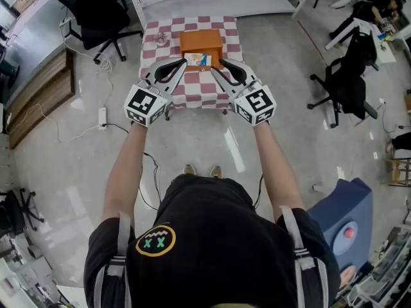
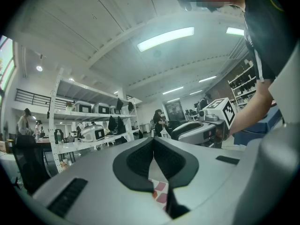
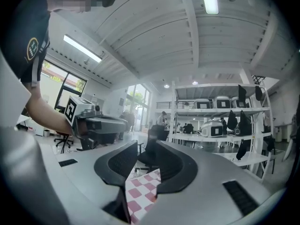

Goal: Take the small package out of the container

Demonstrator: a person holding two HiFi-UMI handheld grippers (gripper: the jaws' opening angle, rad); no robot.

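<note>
1. A person stood facing a small table (image 1: 192, 94) with a checked cloth, at 12 o'clock from their feet.
2. An orange container (image 1: 201, 42) sat on the cloth toward the far edge.
3. The package (image 1: 198, 59), pale with blue and orange print, lay at the container's 6 o'clock edge. Whether it sat inside or against the front wall could not be told.
4. The left gripper (image 1: 182, 65) hung over the cloth at 8 o'clock from the package, close to it but apart. In its own view the left gripper's (image 2: 153, 140) tips were pressed together with nothing caught between them.
5. The right gripper (image 1: 217, 68) hung at 4 o'clock from the package, also close but apart. In its own view the right gripper (image 3: 146, 146) stood slightly spread, and the gap held only checked cloth and a far chair.
6. A small pale item (image 1: 160, 39), too small to identify, lay on the cloth at 9 o'clock from the container.
7. A black office chair (image 1: 96, 11) stood at 10 o'clock from the table.
</note>
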